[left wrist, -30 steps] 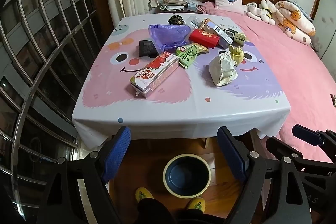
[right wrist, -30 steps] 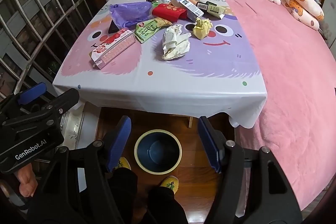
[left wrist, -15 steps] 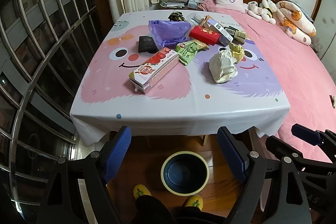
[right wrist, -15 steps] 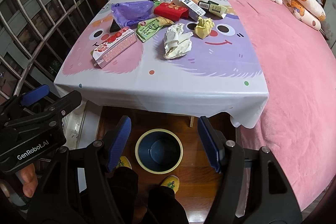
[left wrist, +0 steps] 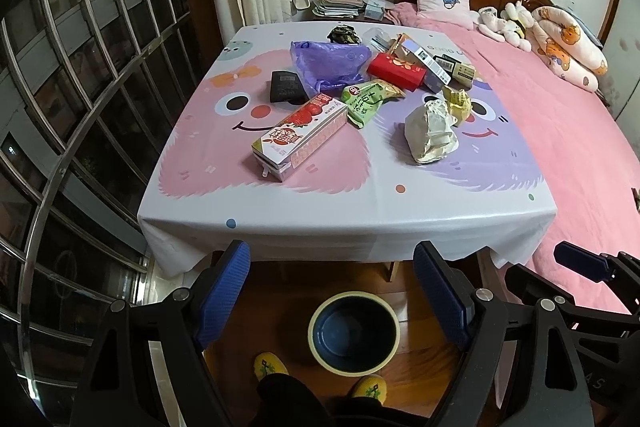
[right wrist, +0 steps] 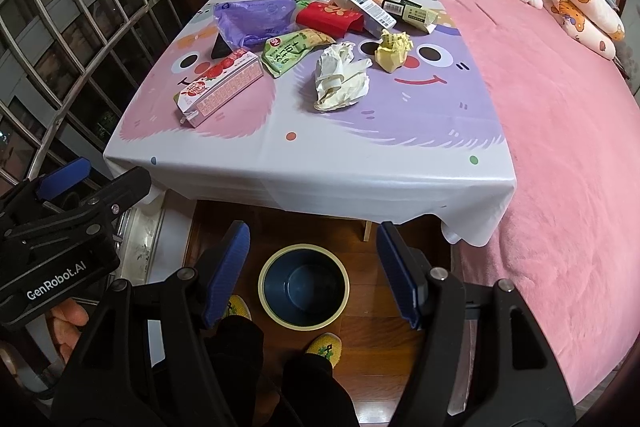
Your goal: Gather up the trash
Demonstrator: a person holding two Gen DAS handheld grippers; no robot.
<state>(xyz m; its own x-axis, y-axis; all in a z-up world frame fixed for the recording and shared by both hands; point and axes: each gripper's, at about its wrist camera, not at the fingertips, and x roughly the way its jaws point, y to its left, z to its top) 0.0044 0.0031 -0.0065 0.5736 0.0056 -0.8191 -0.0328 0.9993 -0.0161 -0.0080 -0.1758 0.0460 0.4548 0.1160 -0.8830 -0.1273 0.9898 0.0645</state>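
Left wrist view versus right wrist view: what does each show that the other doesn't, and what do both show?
Only the left wrist view shows the right gripper, at its right edge. Only the right wrist view shows the left gripper and the fingers of the hand gripping it. Both show the table with trash like the strawberry carton and crumpled paper, and the empty bin on the floor.

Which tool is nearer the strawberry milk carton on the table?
Left, narrowly. The left tool hangs open off the table's near edge, roughly in line with the strawberry milk carton. The right tool, also open, sits further toward the bed side.
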